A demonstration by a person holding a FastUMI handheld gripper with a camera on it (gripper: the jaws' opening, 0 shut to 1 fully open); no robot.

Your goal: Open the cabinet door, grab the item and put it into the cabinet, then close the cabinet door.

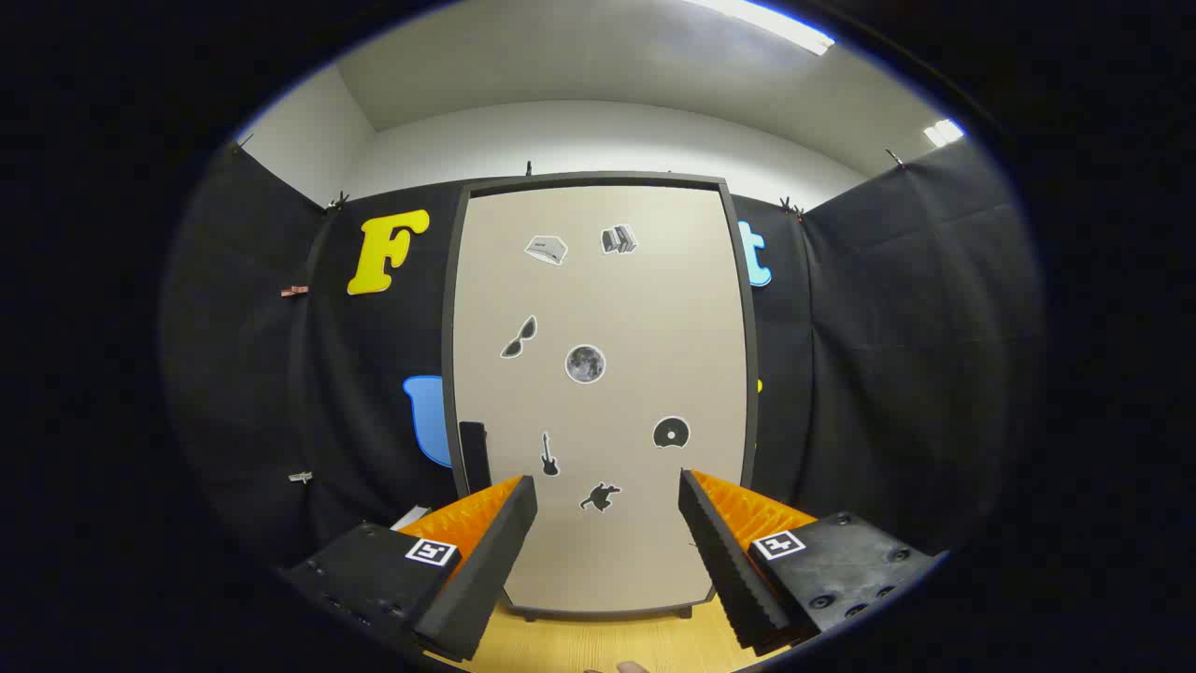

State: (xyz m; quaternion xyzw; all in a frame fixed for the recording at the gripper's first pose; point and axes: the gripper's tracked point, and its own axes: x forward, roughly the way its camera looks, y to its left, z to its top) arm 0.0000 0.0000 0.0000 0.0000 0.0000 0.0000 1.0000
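A tall cabinet [598, 374] stands straight ahead of my fingers on a wooden tabletop. Its beige door, framed in dark grey, is shut and carries several small stickers. A dark handle [474, 455] sits low on the door's left edge, just above my left finger. My gripper [607, 495] is open, its two fingers spread wide, with nothing between them. The fingers stand a short way in front of the door's lower part, not touching it.
The light wooden table [607, 645] runs under the cabinet and my fingers. Black cloth booth walls [897, 355] close in on both sides of the cabinet. A small white thing [411, 516] peeks out by the left finger; a fingertip [633, 666] shows at the table's near edge.
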